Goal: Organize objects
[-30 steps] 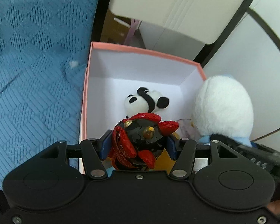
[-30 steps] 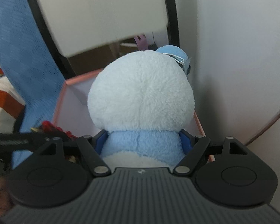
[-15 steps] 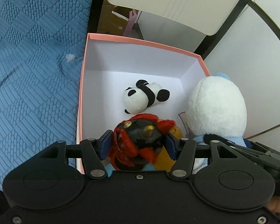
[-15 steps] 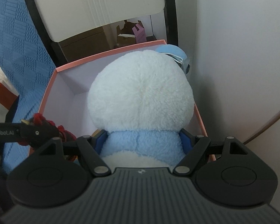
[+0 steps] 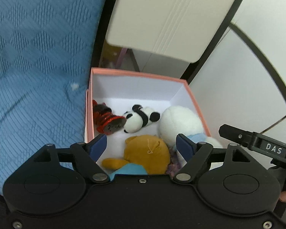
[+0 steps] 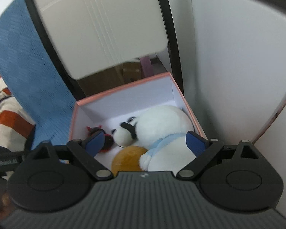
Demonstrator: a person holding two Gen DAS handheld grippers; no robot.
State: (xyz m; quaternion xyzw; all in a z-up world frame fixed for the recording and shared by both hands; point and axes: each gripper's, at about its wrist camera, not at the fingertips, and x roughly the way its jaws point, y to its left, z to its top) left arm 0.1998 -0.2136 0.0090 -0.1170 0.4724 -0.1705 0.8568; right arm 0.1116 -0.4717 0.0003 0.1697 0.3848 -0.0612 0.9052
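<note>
Left wrist view: pink box (image 5: 197, 103) stood open beside blue textured fabric (image 5: 38, 66), a white chair back (image 5: 171, 19) rising beyond its far edge.
Carrier: what the box rested on could not be told; places below are given by the box's own walls and corners.
Left gripper (image 5: 142, 143): jaws spread and widening, nothing between the pads; a second earlier they had pinched the red-and-black figure.
Red-and-black figure (image 5: 106, 119): lay on its side against the left wall of the box, released, base turned toward the near edge.
Right gripper (image 6: 146, 140): jaws spread and widening, pads clear of the plush; a second earlier they had clasped its blue collar.
White plush (image 6: 162, 126): lay along the right wall of the box, blue scarf toward the near edge, its own weight on the box floor.
Panda plush (image 5: 141, 118): mid-floor, between the figure and the white plush, touching the white plush in the right wrist view.
Orange plush (image 5: 146, 154): near edge of the box, partly hidden behind the left gripper body.
Change since a second ago: both toys went from held above the box to lying inside it; both views now took in more of the box, read as the grippers lifting away.
Meaning for task: judged as two items stowed at once; four toys were now in the box, and both grippers were free for whatever remained outside, none of which showed in either view.
Risk: low; the white plush sat close under the right rim but inside it.
</note>
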